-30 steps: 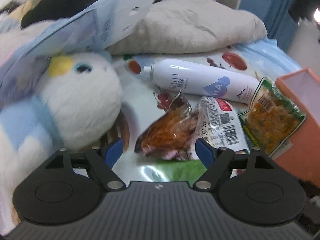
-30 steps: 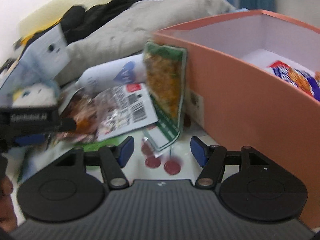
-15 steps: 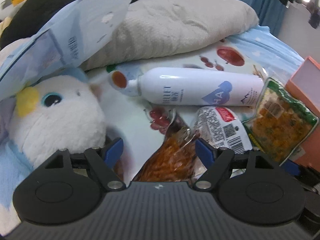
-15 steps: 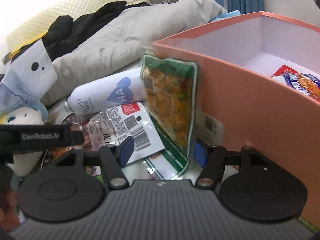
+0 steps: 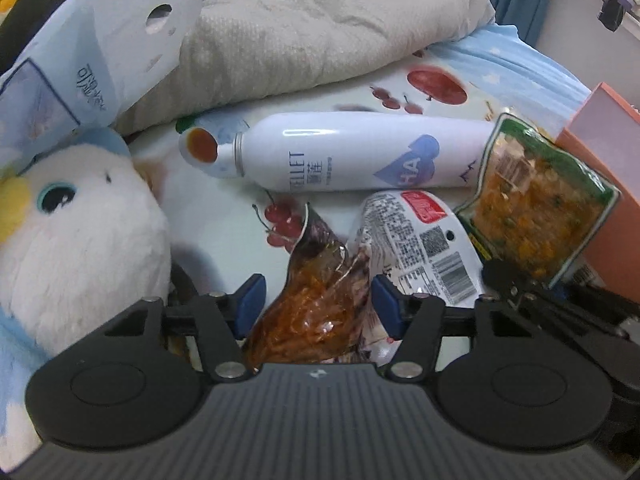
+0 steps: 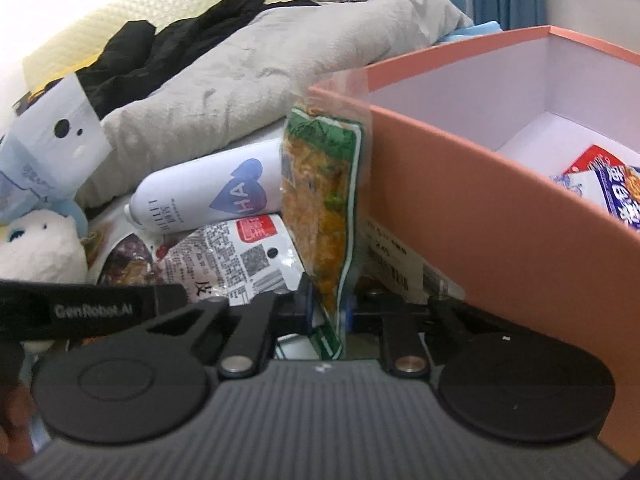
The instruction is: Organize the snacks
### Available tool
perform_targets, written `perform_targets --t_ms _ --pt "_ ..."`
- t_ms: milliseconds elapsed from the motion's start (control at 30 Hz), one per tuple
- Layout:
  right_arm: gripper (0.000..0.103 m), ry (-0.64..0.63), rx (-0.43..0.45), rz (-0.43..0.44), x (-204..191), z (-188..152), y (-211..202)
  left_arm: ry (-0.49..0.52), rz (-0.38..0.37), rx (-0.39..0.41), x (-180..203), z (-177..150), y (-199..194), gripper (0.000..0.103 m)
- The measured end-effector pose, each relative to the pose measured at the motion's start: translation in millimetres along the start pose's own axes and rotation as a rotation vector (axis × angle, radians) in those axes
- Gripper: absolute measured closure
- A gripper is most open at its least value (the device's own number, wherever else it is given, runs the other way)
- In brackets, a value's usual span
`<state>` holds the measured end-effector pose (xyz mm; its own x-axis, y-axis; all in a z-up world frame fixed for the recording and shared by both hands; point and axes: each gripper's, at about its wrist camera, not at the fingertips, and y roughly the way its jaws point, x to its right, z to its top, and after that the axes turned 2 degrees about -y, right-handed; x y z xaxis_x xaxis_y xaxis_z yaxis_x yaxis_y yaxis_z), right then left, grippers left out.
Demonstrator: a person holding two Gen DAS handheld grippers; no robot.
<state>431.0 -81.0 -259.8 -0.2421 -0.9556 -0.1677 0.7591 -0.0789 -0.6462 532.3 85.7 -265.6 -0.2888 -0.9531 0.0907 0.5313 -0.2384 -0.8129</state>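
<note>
1. The right gripper (image 6: 329, 309) had closed since half a second earlier — its blue pads, spread wide on either side of the green-edged snack pouch (image 6: 320, 216) then, now pinched the pouch's lower edge between them
2. That pouch stood nearly upright in the right wrist view, at 12 o'clock from the gripper, leaning against the outer wall of the salmon-pink box (image 6: 480, 216); whether it had left the bedsheet yet could not be told
3. The left gripper (image 5: 318, 304) had pushed forward over the same interval; its jaws stayed wide apart, straddling the clear pouch of reddish-orange snack (image 5: 316, 312) without pressing it, so it held nothing
4. In the left wrist view the white barcode packet (image 5: 424, 248) lay at 1 o'clock from those jaws, touching the reddish pouch, and the white spray bottle (image 5: 360, 156) lay on its side behind both at 12 o'clock
5. The plush bird (image 5: 76, 236) sat at 9 o'clock and the grey pillow (image 5: 320, 24) farther back — neither is a snack
6. One blue-and-red packet (image 6: 608, 188) already lay inside the box, at 2 o'clock in the right wrist view
7. My reading: the green pouch was secured and ready to go over the box wall, while the left jaws needed only to close on the reddish pouch
</note>
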Motion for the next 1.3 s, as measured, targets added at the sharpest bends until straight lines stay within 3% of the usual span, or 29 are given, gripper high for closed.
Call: perform_targets --t_ms 100,167,300,1000,1300 --pt "0.087 -0.023 -0.005 0.011 0.9 0.5 -1.6 0.001 0.010 -0.004 1.2 -4.2 -2.9 0.045" --pt "0.088 -0.038 -0.011 0.021 0.6 0.3 -2.4 -0.016 0.017 -0.006 0.8 -4.9 -5.9 0.053" --pt "0.090 -0.077 -0.010 0.040 -0.7 -0.3 -7.8 -0.042 0.043 -0.004 4.9 -11.0 -17.3 0.056" --pt "0.091 -0.330 -0.078 0.181 22.0 -30.8 -87.6 -0.300 0.136 0.019 29.2 -99.0 -110.5 0.057" --pt "0.091 -0.387 -0.104 0.235 40.5 -35.5 -130.1 -0.487 0.163 0.075 43.3 -137.3 -172.3 0.057"
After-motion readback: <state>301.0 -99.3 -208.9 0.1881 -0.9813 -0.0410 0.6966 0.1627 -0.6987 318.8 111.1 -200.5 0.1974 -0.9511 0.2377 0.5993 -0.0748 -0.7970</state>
